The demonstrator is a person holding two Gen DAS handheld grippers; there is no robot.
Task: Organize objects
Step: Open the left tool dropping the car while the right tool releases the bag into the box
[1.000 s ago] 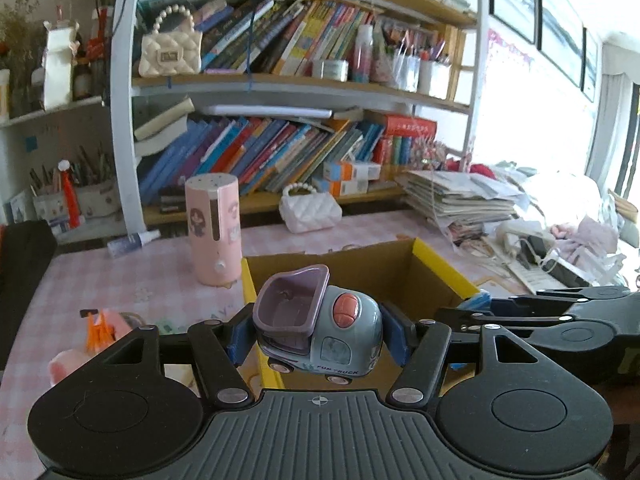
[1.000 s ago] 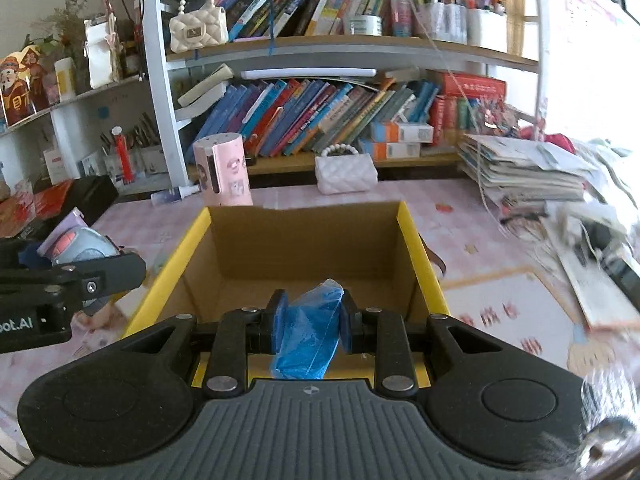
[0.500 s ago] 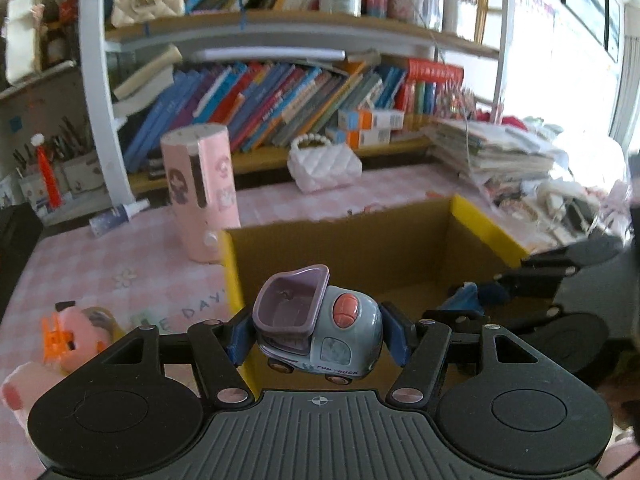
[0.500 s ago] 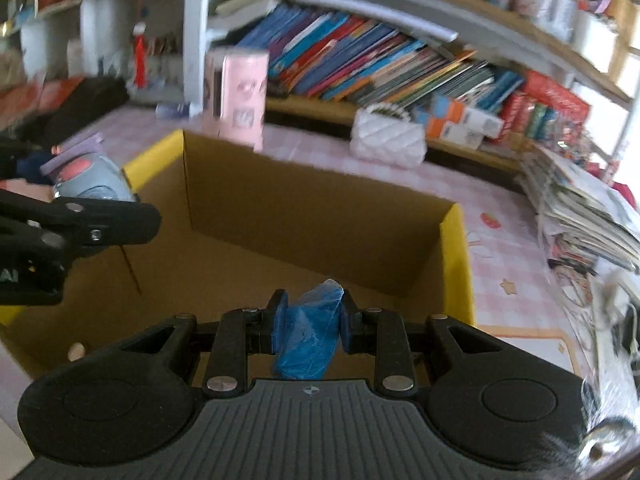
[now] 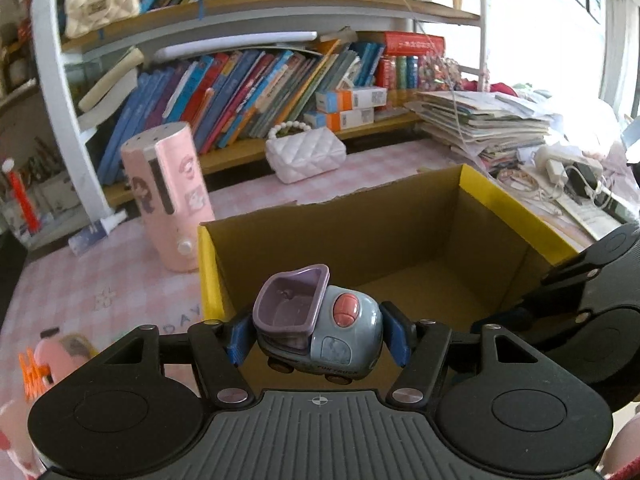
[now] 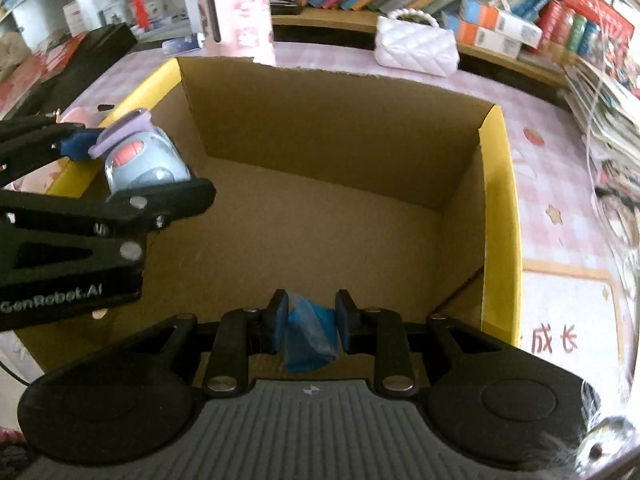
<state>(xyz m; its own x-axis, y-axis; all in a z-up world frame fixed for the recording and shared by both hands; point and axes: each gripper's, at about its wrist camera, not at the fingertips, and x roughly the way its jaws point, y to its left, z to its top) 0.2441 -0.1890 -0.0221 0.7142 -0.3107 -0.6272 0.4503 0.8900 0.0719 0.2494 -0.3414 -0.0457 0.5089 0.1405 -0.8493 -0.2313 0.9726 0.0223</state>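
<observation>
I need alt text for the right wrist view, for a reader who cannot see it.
The right gripper holds a blue packet over an open cardboard box. At left, the left gripper holds a toy truck above the box's edge.

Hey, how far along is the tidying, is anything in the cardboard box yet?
Nothing visible is in the cardboard box yet; its visible floor is bare. In hand: the left tongs grip a toy truck over the box's left edge, and the right tongs pinch a blue wrapper above the inside. Left: release both, then possibly the pink plush toy outside the box.
</observation>
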